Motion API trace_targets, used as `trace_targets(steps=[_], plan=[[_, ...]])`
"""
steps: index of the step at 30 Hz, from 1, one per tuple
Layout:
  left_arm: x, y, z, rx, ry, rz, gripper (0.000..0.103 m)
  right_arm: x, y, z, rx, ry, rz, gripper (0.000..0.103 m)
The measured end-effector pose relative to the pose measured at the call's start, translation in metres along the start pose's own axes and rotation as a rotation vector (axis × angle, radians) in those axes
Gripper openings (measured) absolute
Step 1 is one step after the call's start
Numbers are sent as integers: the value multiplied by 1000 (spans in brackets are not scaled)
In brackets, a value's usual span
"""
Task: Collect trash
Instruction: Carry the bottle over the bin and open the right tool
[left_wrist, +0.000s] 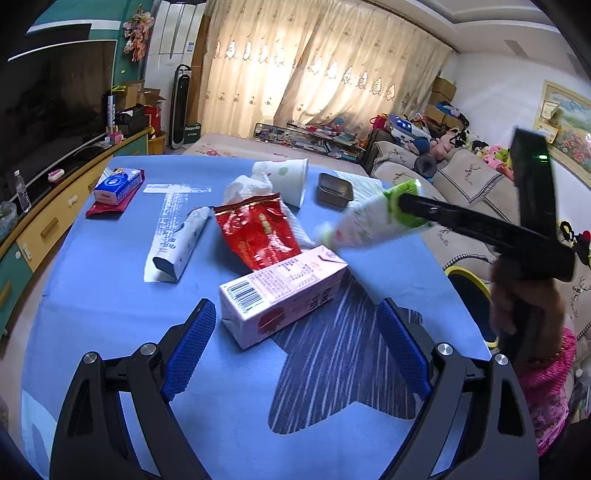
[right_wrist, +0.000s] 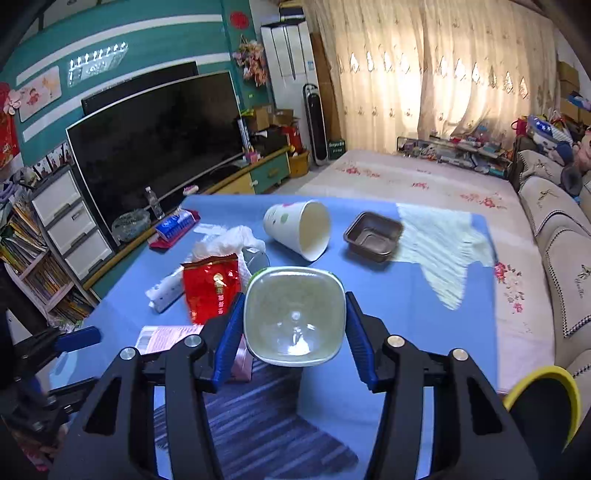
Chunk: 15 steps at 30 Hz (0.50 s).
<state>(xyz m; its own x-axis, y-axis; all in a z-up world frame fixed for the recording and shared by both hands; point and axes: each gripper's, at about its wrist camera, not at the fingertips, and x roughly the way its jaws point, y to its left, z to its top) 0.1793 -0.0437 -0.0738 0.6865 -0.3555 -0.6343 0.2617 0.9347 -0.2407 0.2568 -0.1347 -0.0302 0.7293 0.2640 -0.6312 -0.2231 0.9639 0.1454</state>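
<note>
The right gripper (right_wrist: 293, 314) pinched a bottle (right_wrist: 293, 314) clear of the desk (right_wrist: 406, 314) (presumably bin-bound); left fingers (left_wrist: 192, 347) stood spread, empty.

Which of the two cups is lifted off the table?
The green-rimmed plastic cup, clamped in the right tool and held above the cloth. The white paper cup with dots lies on its side on the blue tablecloth.

Blue-covered table (left_wrist: 92, 314) strewn w/ litter: pink carton (left_wrist: 280, 295) at front; red foil wrapper (left_wrist: 255, 230) just behind it, crumpled tissue (left_wrist: 247, 186) and tipped paper cup (left_wrist: 284, 177) beyond; white tube (left_wrist: 181, 245) to carton's left, tissue pack (left_wrist: 118, 184) far left; brown tray (left_wrist: 334, 190) back right.
</note>
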Motion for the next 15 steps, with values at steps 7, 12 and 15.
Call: trace_targets(steps=[7,12,15], plan=[[-3,-12,0,29,-6,-11,88,-36,-7,-18,35,-10,-12,50],[-5,-20,-1,47,-8,-14,88,-49,-12,-29,50,-18,-23,50],[-6,-28,-1,63,-9,-14,88,-58,-19,-32,68,-28,-25,50]])
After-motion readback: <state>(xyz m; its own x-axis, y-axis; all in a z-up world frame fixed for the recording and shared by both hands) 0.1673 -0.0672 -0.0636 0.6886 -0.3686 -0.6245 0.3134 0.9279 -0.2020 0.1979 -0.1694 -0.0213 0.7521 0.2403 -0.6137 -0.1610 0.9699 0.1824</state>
